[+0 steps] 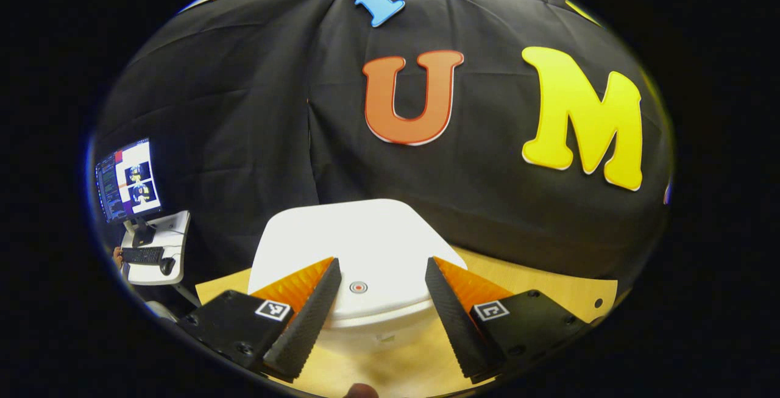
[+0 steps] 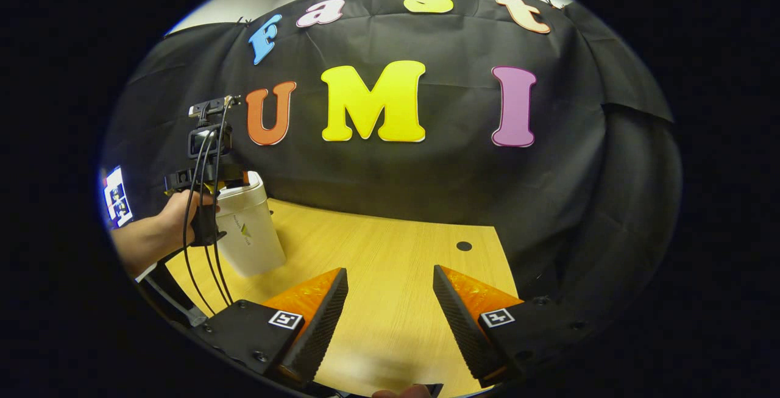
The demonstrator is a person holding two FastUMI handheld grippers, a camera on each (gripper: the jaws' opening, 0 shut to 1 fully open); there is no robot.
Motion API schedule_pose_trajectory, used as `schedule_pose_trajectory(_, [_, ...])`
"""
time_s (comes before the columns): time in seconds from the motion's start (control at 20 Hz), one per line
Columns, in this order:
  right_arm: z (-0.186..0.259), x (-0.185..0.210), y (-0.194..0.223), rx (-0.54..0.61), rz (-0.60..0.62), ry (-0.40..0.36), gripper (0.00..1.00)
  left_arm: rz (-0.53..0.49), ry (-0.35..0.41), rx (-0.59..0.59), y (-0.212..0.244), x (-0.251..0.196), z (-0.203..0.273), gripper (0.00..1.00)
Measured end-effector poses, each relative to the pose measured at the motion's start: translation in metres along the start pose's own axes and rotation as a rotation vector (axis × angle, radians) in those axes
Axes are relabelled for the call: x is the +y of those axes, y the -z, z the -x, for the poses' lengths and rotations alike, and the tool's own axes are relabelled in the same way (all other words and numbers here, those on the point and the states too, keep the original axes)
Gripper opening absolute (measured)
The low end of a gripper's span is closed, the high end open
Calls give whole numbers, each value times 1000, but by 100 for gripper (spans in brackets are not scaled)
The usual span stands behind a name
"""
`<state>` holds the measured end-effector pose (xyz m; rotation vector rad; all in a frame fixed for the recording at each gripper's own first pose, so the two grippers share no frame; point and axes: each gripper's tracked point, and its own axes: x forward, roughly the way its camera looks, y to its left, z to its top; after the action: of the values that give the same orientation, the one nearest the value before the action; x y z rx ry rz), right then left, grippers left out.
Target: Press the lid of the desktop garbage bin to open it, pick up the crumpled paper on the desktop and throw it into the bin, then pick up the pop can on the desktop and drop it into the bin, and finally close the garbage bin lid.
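pale wood desktop [image 2: 390,252] — bare boards ahead of the right gripper. white garbage bin [image 2: 250,230] near the desktop's left edge, by the back wall; lid [image 1: 365,245] down, its round press button [image 1: 358,287] facing up. left gripper [image 1: 381,294] poised over that lid, jaws apart and straddling the button — likely placed for the opening press. right gripper [image 2: 390,300] held spread and empty above the wood, apparently waiting.

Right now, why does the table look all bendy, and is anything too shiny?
Left gripper view: the fisheye lens curves the table, and the white bin lid glares bright. Right gripper view: the table edge bows too, and the near wood blurs between the right gripper fingers.
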<state>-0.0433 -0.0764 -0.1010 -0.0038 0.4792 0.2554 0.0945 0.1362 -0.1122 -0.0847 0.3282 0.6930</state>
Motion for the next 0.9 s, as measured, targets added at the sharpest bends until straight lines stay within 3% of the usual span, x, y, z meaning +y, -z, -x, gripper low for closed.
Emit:
schedule_pose_trajectory(0.45, [-10, 2, 16, 23, -44, 4, 90, -24, 17, -65, 11, 0, 2, 91])
schedule_pose_trajectory(0.75, [-14, -7, 10, 4, -64, 38, 90, -199, 53, -173, -6, -3, 3, 90])
schedule_pose_trajectory(0.9, [-11, -6, 5, -13, -58, 51, 90, -152, 122, -187, -10, -8, 7, 91])
